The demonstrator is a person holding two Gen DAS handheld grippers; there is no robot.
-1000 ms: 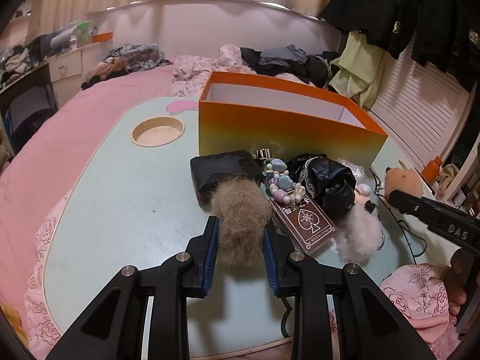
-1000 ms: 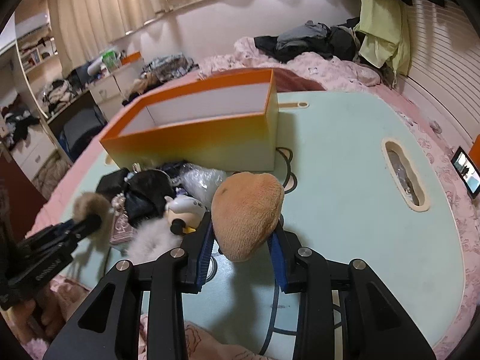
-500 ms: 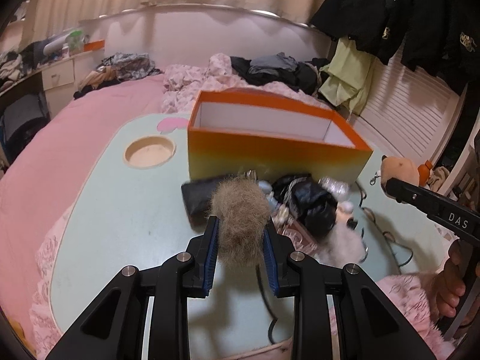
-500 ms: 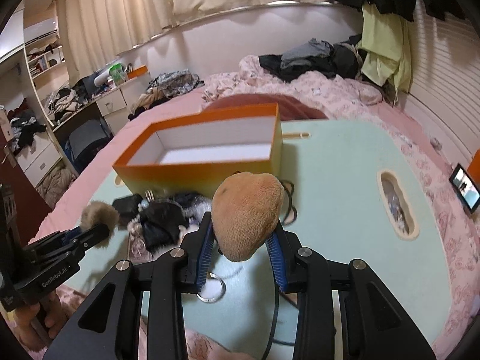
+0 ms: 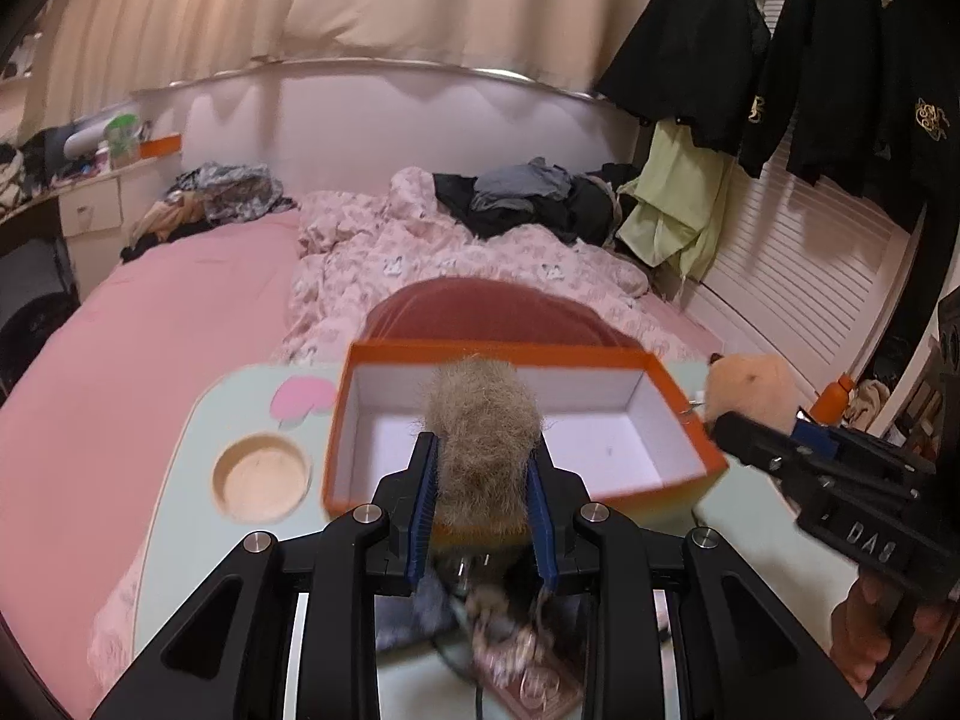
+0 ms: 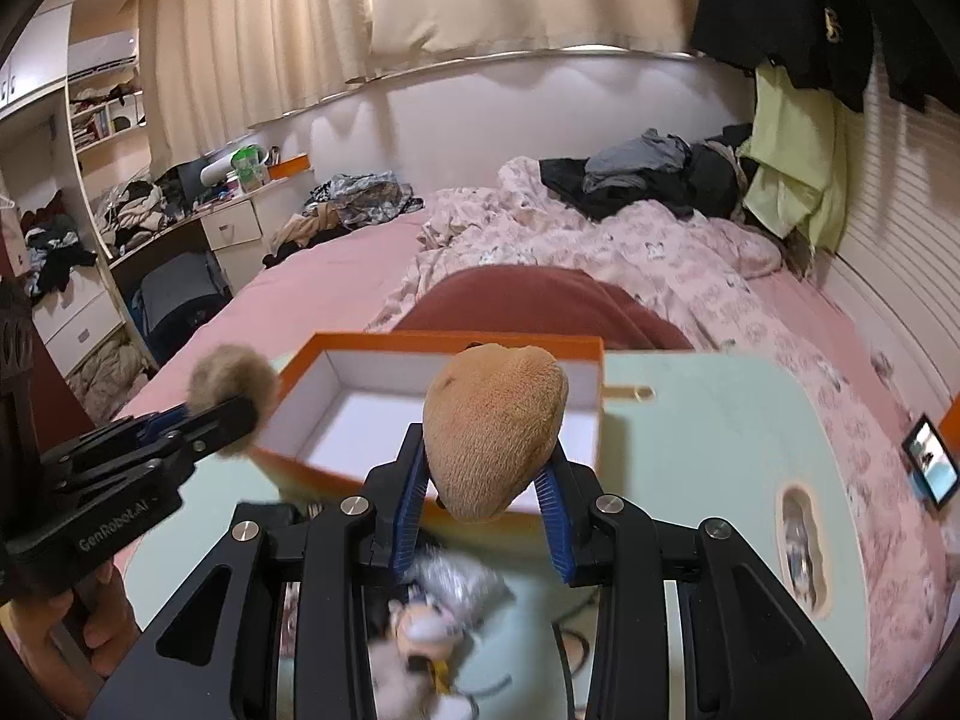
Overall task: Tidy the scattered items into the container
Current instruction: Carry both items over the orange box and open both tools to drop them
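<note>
**Both grippers loaded, over the box**

Left gripper [image 5: 482, 480] clamped on a grey-brown fur pompom [image 5: 483, 420]; right gripper [image 6: 486, 495] clamped on a tan plush toy [image 6: 495, 414]. Both held above the open orange box [image 5: 384, 360], white inside, on the pale green table [image 5: 180, 516]. Leftover clutter [image 6: 429, 618] sits blurred on the table below the grippers, near side of the box.
</note>
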